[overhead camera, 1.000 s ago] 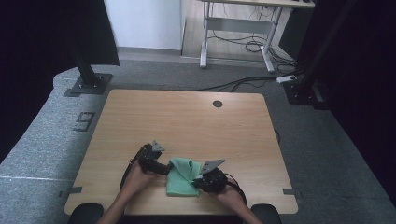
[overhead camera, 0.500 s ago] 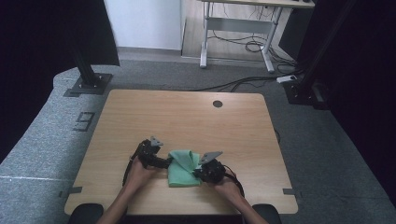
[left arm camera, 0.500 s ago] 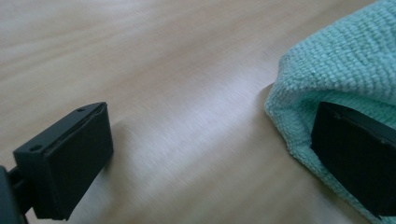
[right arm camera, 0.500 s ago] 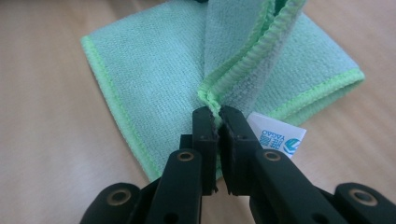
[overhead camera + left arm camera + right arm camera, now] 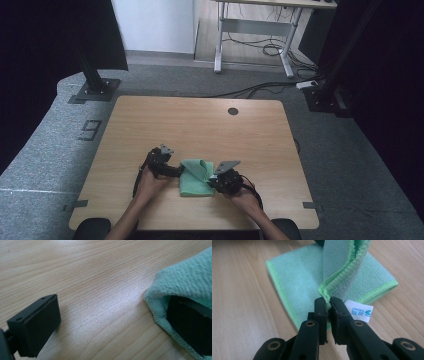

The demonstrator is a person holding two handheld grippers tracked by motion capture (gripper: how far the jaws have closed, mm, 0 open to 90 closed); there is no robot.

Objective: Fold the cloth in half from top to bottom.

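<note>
Overhead, green microfiber cloth point(image 5: 196, 177) lies folded on the wooden table point(image 5: 200, 125) near its front edge, between both grippers. Left gripper point(image 5: 112, 322): jaws apart, one inside a cloth fold, nothing pinched. Right gripper point(image 5: 329, 305): clamped on the stitched hem, lifting it; soft, light, floppy, so hems and corners grip best.

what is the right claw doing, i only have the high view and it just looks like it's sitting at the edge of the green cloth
Observer: The right claw is shut on a raised fold of the green cloth, pinching its stitched hem.
Operator: is anything else near that pinch
Observer: Yes, a white label sticks out of the cloth just beside the jaws.
Operator: and the left claw, has it got the cloth
Observer: No. The left claw is open, with bare wooden table between its jaws; one jaw lies against the cloth's edge, with the cloth draped around it.
</note>
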